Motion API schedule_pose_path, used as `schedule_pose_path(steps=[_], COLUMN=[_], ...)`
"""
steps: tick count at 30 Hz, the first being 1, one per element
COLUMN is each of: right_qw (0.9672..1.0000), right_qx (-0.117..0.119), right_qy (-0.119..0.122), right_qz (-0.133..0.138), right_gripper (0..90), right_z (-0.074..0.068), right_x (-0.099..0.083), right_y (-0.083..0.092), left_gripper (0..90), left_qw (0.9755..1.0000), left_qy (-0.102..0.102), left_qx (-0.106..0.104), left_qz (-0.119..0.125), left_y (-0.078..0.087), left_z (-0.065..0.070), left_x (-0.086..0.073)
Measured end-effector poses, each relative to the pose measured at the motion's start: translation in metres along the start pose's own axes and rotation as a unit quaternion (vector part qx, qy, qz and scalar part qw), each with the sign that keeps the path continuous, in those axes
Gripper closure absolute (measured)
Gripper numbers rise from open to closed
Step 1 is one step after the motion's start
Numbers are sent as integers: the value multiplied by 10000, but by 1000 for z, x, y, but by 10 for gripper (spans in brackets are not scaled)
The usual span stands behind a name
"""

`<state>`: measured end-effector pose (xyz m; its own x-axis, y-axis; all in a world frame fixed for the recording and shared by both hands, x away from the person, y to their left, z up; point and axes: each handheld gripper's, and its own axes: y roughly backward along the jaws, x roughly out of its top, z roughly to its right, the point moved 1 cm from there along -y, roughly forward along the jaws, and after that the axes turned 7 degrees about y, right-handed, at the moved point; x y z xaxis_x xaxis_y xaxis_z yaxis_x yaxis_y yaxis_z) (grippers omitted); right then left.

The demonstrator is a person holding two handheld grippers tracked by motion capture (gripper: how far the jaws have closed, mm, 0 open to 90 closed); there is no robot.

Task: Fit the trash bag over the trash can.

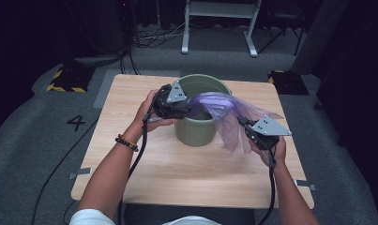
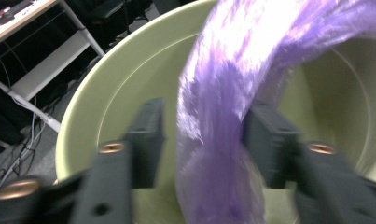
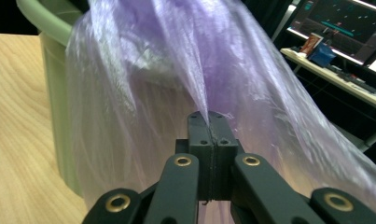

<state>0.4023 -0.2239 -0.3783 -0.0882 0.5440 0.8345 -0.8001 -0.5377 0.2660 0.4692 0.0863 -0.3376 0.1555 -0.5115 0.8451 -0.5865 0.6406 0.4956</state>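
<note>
Green bucket (image 1: pixel 199 124) stands mid-table (image 1: pixel 130 159). Purple plastic bag (image 1: pixel 224 110) drapes from the bucket's mouth over its right rim. My left gripper (image 2: pixel 202 135) sits at the bucket's left rim, jaws spread, bag between them, unpinched. My right gripper (image 3: pixel 207 122), right of the bucket, jaws pressed together, pinching the bag's film.

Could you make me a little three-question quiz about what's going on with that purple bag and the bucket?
1. True or false: the right gripper has its jaws clamped on the purple bag.
2. Where does the green bucket stand: A on the floor, B on the wooden table, C on a chair?
3. What passes between the left gripper's parted jaws?

Key: 1 true. 2 B. 3 the purple bag, with a gap at the left jaw.
</note>
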Motion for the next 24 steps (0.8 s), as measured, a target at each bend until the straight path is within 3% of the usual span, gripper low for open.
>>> schedule_pose_path(steps=[4, 5, 7, 13, 16, 18, 19, 20, 21, 22, 24], right_qw=[9999, 9997, 9994, 9983, 9977, 9970, 9968, 9963, 9963, 9963, 9963], right_qx=[-93, -145, -154, -79, 1, 49, 88, 139, 157, 157, 175], right_qy=[81, 210, 320, 575, 674, 767, 793, 845, 840, 840, 842], right_qz=[6, -46, -52, -53, -42, -45, -35, -16, -7, -7, 23], right_gripper=[900, 900, 900, 900, 900, 900, 900, 892, 890, 890, 875], right_z=[0, -1, -3, -7, -9, -11, -12, -14, -15, -15, -15], right_x=[6, 11, 17, 36, 41, 44, 46, 48, 49, 49, 50], right_y=[1, 1, 0, -4, -5, -7, -8, -9, -8, -8, -8], left_gripper=[231, 226, 212, 217, 281, 402, 402, 544, 614, 614, 724], left_qw=[9997, 9991, 9983, 9969, 9969, 9971, 9973, 9974, 9972, 9972, 9965], left_qy=[-70, -107, -225, -525, -617, -646, -657, -646, -663, -691, -825], left_qx=[-90, -296, -395, -522, -448, -374, -296, -300, -348, -300, -153], left_qz=[232, 292, 358, 271, 211, 167, 150, 126, 75, 17, -38], left_y=[6, 7, 8, -4, -10, -14, -16, -17, -18, -19, -19], left_z=[10, 15, 23, 45, 50, 51, 50, 50, 48, 48, 48], left_x=[8, 14, 23, 45, 49, 51, 51, 51, 50, 49, 46])
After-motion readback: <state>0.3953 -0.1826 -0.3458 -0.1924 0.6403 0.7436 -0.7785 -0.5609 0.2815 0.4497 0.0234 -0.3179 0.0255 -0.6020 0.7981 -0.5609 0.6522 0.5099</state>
